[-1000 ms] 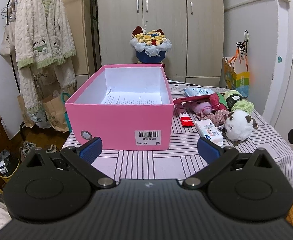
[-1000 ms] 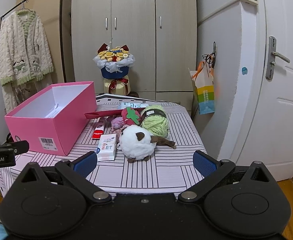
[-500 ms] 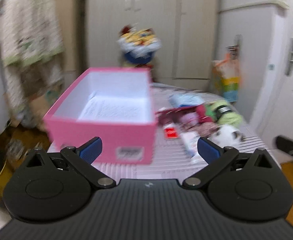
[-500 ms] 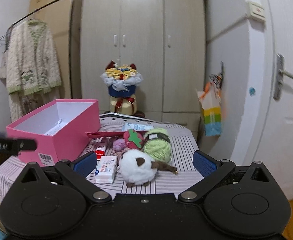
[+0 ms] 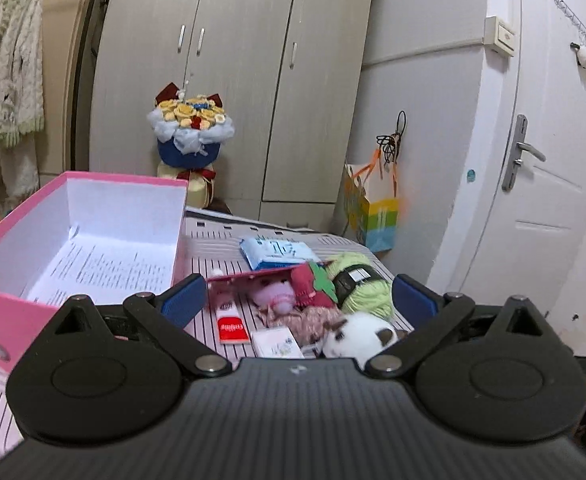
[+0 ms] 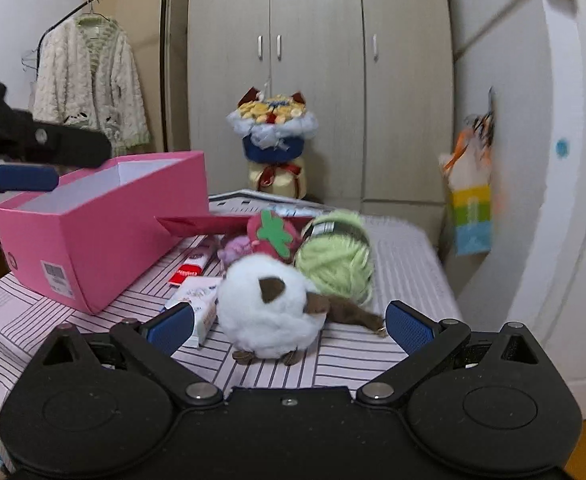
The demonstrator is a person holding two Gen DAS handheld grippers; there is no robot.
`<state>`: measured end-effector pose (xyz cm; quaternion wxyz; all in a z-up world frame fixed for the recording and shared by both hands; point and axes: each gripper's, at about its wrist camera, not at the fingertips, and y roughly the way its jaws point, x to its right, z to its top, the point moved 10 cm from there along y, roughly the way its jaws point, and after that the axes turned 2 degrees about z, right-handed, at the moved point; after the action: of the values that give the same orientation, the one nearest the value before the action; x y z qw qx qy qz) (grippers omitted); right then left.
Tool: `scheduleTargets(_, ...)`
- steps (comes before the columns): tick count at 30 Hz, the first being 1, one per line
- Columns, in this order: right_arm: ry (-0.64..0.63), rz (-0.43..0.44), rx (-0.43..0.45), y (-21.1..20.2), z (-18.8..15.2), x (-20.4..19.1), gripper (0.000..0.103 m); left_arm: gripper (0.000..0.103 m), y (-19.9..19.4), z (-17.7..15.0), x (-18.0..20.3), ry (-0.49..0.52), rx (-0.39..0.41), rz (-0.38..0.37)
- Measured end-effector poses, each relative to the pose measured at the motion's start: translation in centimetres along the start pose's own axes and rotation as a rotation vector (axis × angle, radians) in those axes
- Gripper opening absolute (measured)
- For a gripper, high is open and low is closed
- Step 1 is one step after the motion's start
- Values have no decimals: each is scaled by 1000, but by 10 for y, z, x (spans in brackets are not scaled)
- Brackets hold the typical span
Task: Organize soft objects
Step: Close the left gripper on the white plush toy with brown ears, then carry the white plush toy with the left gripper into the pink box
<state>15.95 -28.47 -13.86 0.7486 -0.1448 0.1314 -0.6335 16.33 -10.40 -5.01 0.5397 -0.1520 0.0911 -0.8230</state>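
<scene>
1. Bedroom: grey wardrobe (image 6: 317, 80) at the back, white door (image 5: 553, 160) on the right, striped pink-and-white cloth over the bench (image 6: 357, 356).
2. Round white plush toy with brown ears and tail (image 6: 269, 312) sits near the bench's front edge, fluffy, upright on small brown feet; it touches the lime-green yarn ball (image 6: 339, 256) behind it.
3. Red strawberry plush with green felt leaf (image 6: 273, 234) and a pink plush (image 5: 273, 294) are packed just behind.
4. Open pink cardboard box (image 6: 105, 228) stands left of the pile, printed paper inside.
5. Right tongs (image 6: 289, 326) released, flanking the white plush without touching it.
6. Left tongs (image 5: 299, 296) released, hovering above the pile; bare cloth at front right.
</scene>
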Motion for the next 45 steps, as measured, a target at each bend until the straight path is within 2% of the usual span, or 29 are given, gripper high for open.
scheduleTargets(5,44,86,-40,32,-12,3,101,100,36,-12,10,-8,-42,-94)
scheduleTargets(10,67,121,-65,53,-23,-2,99,97,63,-36,34,78,-90,-180)
scheduleTargets(14,104,137,-59,63,-27,1,98,82,83,-54,42,75,-159,-202)
scheduleTargets(17,159,140,-55,70,-29,8,98,76,95,-65,39,57,-196,-189)
scheduleTargets(21,142,148,-28,72,-29,6,88,67,95,-69,44,72,-184,-223)
scheduleTargets(23,120,154,-12,72,-30,2,79,66,98,-72,49,74,-201,-245)
scheduleTargets(25,85,145,-1,71,-32,-3,77,65,101,-78,50,46,-235,-252)
scheduleTargets(30,56,100,26,62,-34,-7,75,65,100,-81,52,31,-250,-250)
scheduleTargets(35,51,92,15,50,-29,-8,75,65,90,-79,56,28,-266,-259)
scheduleTargets(39,46,98,-19,41,-30,-13,76,65,77,-79,58,43,-298,-258)
scheduleTargets(45,61,126,-101,30,-34,-28,76,62,60,-86,50,2,-380,-226)
